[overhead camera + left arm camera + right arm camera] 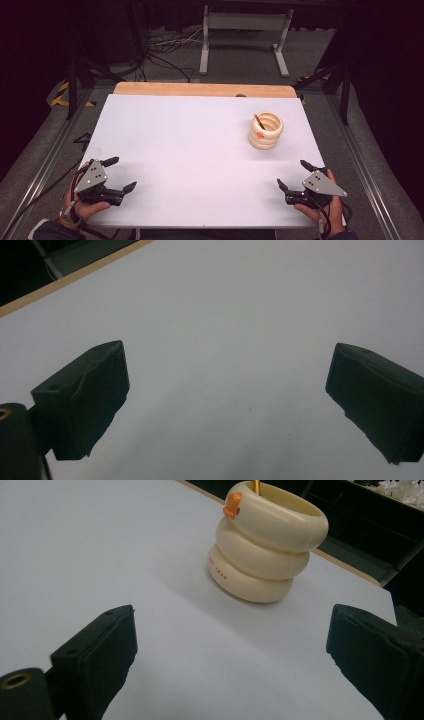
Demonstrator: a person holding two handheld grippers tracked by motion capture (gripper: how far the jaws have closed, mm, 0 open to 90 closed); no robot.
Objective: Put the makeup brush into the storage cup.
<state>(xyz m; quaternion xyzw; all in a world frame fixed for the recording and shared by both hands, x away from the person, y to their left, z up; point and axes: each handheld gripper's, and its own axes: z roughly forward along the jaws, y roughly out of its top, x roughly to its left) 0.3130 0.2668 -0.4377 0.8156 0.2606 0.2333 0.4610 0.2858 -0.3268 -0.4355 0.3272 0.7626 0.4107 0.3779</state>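
A cream ringed holder (265, 131) shaped like three stacked rings stands upright on the white table top (200, 150), right of centre. It carries a small orange knob (232, 505), and a thin dark stick (258, 121) leans inside it. My right gripper (295, 175) is open near the front right corner, with the holder (267, 545) well ahead of its jaws. At the front left my left gripper (120, 174) is open over bare table (225, 340), nothing between its jaws.
A wooden strip (205, 89) runs along the table's far edge. Beyond it stand a white metal frame (245, 35) and loose cables (165, 50) on the floor. Dark stands (75, 85) and rails flank both sides.
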